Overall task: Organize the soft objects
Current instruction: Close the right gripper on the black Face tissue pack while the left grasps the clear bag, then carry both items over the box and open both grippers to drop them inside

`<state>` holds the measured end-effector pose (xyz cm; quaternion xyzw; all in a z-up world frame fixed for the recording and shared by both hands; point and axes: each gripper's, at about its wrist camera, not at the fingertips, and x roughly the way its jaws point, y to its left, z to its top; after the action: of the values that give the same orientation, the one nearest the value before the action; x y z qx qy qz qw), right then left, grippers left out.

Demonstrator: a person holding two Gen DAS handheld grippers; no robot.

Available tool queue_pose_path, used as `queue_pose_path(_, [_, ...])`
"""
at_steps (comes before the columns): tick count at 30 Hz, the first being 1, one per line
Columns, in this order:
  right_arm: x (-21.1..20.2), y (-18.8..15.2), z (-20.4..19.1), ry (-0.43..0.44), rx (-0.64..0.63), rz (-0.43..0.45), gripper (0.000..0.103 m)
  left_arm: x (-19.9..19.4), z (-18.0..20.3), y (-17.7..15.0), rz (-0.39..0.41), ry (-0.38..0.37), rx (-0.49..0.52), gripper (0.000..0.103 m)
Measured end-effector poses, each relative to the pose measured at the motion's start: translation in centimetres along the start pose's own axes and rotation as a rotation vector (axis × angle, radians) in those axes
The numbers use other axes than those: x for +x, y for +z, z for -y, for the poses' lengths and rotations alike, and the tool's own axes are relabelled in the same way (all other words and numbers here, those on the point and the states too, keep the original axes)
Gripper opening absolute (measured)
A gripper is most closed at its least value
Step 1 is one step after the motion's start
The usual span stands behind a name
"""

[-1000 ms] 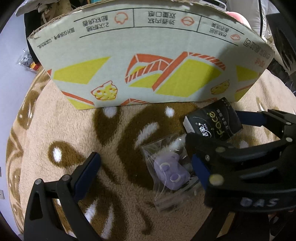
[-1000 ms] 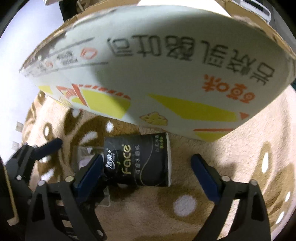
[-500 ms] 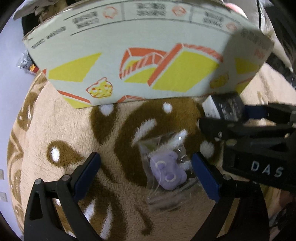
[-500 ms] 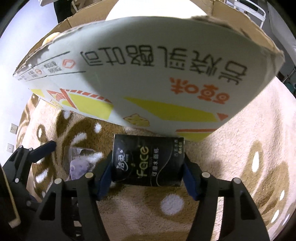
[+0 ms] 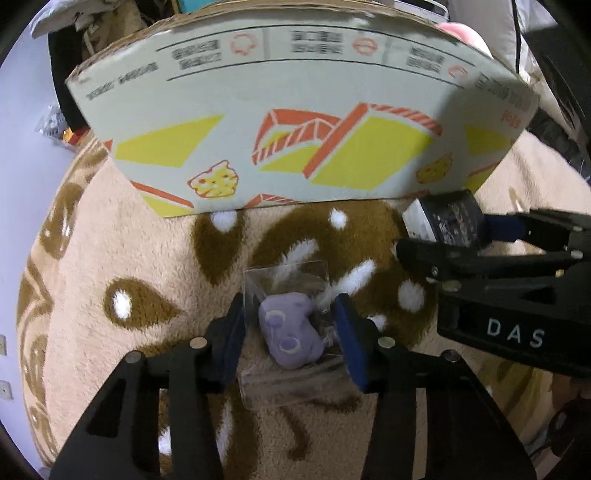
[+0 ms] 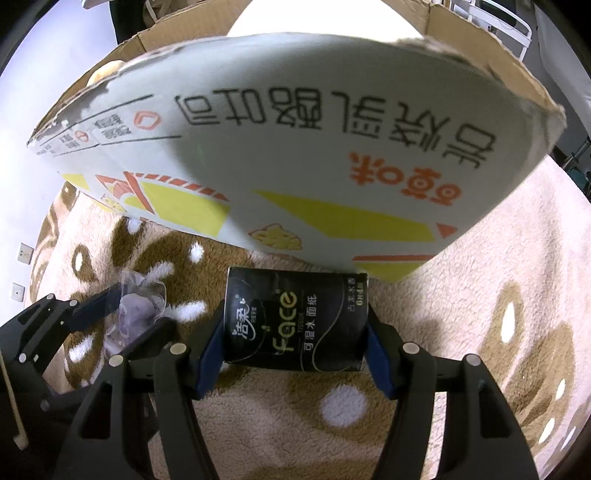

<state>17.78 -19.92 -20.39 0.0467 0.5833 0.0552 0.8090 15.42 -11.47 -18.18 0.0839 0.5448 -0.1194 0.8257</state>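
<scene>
A small purple soft toy in a clear plastic bag [image 5: 290, 334] lies on the brown-and-beige fleece rug. My left gripper [image 5: 291, 338] has its blue pads pressed against both sides of the bag. It also shows in the right wrist view [image 6: 135, 314], at the left. A black "Face" tissue pack [image 6: 295, 332] sits between the pads of my right gripper [image 6: 295, 347], which is shut on it, just in front of the box. In the left wrist view the pack [image 5: 448, 225] shows at the right, held by the right gripper [image 5: 461, 236].
A large open cardboard box [image 5: 295, 122] with yellow and orange print stands right behind both items; it also fills the top of the right wrist view [image 6: 295, 129]. A pink soft thing [image 5: 461, 33] peeks over its far rim. Clutter lies beyond the rug.
My left gripper closed from wide open onto the bagged purple toy. My right gripper closed on the tissue pack and lifted it slightly toward the box.
</scene>
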Motion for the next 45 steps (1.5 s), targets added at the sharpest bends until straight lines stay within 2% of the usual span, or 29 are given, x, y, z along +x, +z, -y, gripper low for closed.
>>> queue_pose_path(11, [-0.7,0.2,1.2,0.042,0.032,0.012,0.069,-0.8,-3.5,0.9,0.015,-0.119,-0.144,0.041])
queue_pose_path(19, [-2.0,0.5,2.7,0.105,0.077,0.046,0.069,-1.6,-4.4,0.7,0.047,-0.099,-0.149,0.038])
queue_pose_path(26, [-3.2,0.2,3.4,0.101,0.074,0.059,0.069,-2.2,-3.3,0.2,0.05,-0.091,-0.141,0.037])
queue_pose_path(33, [-3.9,-0.1,3.4,0.101,0.082,0.073,0.069,-2.5,-3.8,-0.2,0.063,-0.082,-0.176,0.037])
queue_pose_path(39, [-5.3,-0.6,3.3,0.119,0.087,0.105,0.069,-4.4,-3.6,-0.6,0.127,-0.072,-0.159,0.037])
queue_pose_path(45, [-8.1,-1.3,3.7,0.128,0.095,0.165,0.069,-7.7,-3.2,-0.8,0.226,-0.045,-0.125,0.037])
